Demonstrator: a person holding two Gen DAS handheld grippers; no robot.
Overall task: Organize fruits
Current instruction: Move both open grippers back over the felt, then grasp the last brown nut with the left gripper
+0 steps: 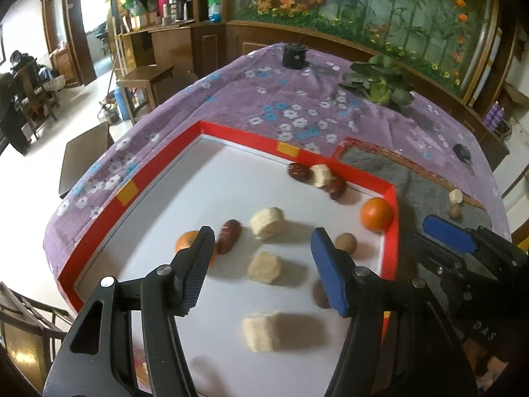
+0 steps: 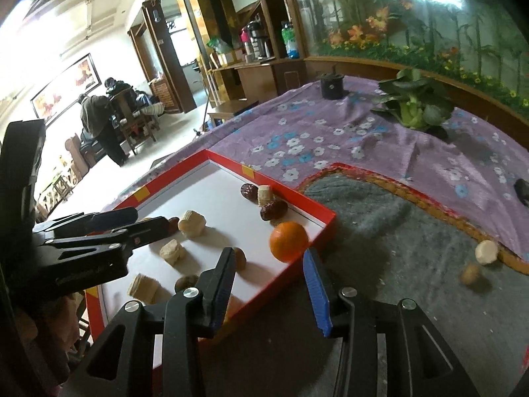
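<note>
A red-rimmed white tray [image 1: 389,231] [image 2: 325,223] holds several banana pieces, red dates, brown nuts and two oranges. My left gripper [image 1: 261,241] is open and empty above the tray, over a banana piece [image 1: 264,267]; an orange [image 1: 186,241] sits behind its left finger. My right gripper [image 2: 269,258] is open and empty at the tray's near right corner, with an orange [image 2: 288,241] between its fingers. A banana piece [image 2: 486,252] and a nut [image 2: 470,274] lie on the grey mat [image 2: 396,248] outside the tray.
The table has a purple flowered cloth [image 1: 281,99]. A leafy green vegetable [image 1: 380,86] [image 2: 413,106] and a black cup [image 1: 294,54] [image 2: 331,87] stand at the back. A small dark object [image 1: 462,152] lies at the right. Chairs and people are at the far left.
</note>
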